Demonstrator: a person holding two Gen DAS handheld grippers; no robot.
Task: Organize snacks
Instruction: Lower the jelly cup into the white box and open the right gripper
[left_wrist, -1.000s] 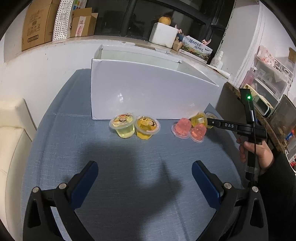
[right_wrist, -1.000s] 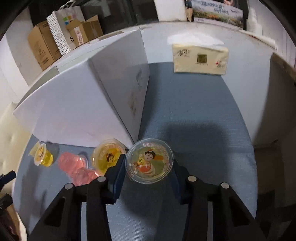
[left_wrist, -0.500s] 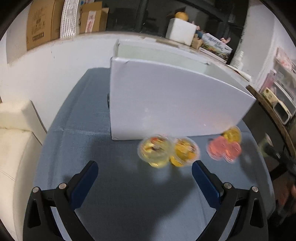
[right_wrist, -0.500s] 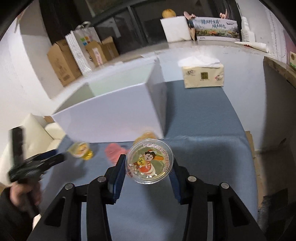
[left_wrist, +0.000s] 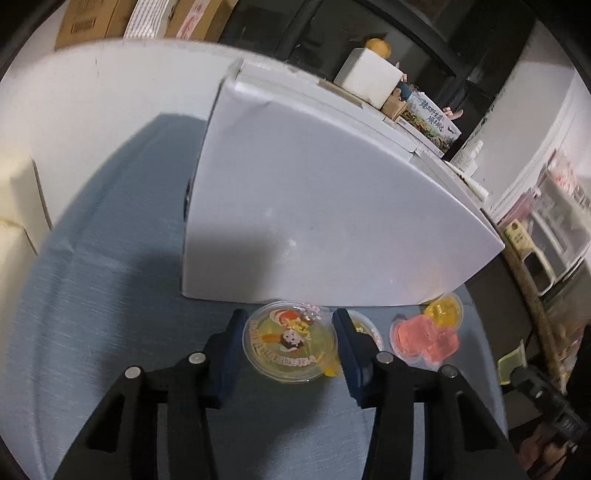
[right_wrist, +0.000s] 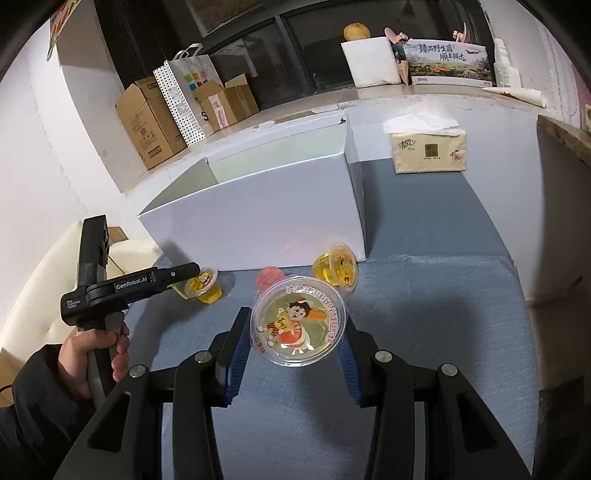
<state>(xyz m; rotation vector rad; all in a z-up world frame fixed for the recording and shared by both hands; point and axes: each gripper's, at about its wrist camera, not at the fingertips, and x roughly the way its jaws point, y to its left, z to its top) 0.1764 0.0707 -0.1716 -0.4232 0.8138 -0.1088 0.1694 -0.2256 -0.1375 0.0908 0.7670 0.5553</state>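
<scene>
Left gripper (left_wrist: 288, 345) now sits close to the white box (left_wrist: 314, 221), jaws just closing around a pale jelly cup (left_wrist: 290, 345). Right gripper (right_wrist: 295, 332) carries its cup (right_wrist: 297, 325) higher, box opening ahead.

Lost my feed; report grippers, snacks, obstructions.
Left gripper just closing around jelly cup, contact unclear. Right gripper shut on second cup. Nothing blocks white box.

White box (right_wrist: 255, 229) w/ a pale greenish inside, sitting on a blue-grey cloth (right_wrist: 436, 295). Jelly cups: clear w/ yellow-green jelly and a cartoon kid print on the lid (right_wrist: 298, 325), same print on another (left_wrist: 290, 341); two smaller cups are amber-yellow (right_wrist: 338, 267), plus pink ones (left_wrist: 424, 338). Gripper pads are blue (left_wrist: 349, 350), frames black. Tissue pack (right_wrist: 428, 151) is tan, sofa (right_wrist: 44, 266) is cream.
</scene>
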